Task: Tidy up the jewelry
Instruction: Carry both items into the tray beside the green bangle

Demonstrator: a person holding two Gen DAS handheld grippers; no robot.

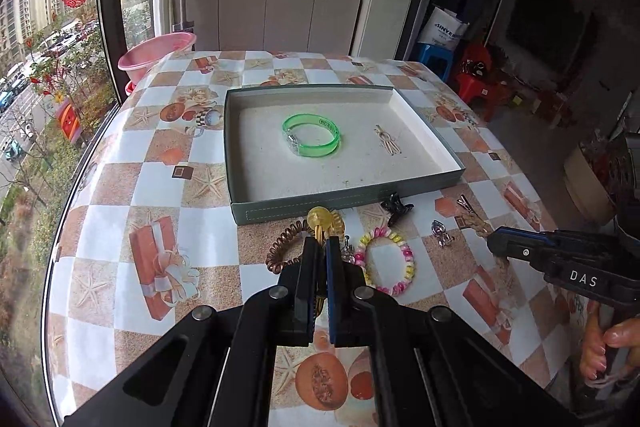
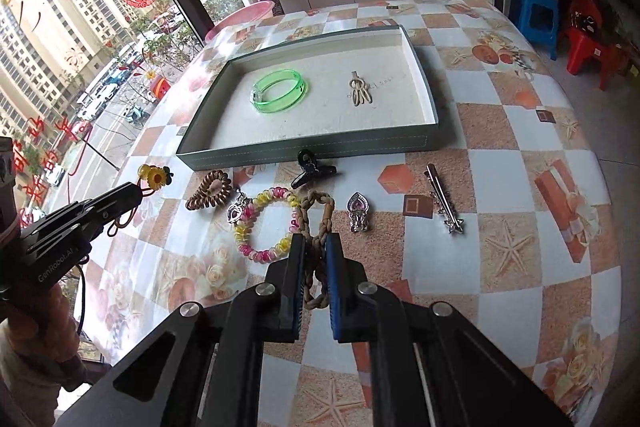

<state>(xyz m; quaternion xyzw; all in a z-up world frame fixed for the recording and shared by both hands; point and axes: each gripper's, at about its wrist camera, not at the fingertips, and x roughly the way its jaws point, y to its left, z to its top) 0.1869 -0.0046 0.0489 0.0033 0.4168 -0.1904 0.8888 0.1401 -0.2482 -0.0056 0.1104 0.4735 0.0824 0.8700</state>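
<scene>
A shallow grey-green box point(image 1: 320, 209) point(image 2: 312, 151) on the table holds a green bangle point(image 1: 311, 134) point(image 2: 280, 90) and a beige hair clip point(image 1: 387, 140) point(image 2: 360, 89). My left gripper point(image 1: 320, 241) point(image 2: 138, 191) is shut on a yellow flower hair tie point(image 1: 320, 217) point(image 2: 156, 178), held above the table in front of the box. My right gripper point(image 2: 316, 241) point(image 1: 494, 241) is shut on a braided tan rope band point(image 2: 316, 223) point(image 1: 478, 225) that still lies on the table.
In front of the box lie a brown coil tie point(image 2: 210, 191), a pink-yellow coil bracelet point(image 2: 266, 223), a black claw clip point(image 2: 310, 169), two heart pendants point(image 2: 359, 211), and a silver barrette point(image 2: 442, 197). A pink basin point(image 1: 156, 55) sits past the table's far left.
</scene>
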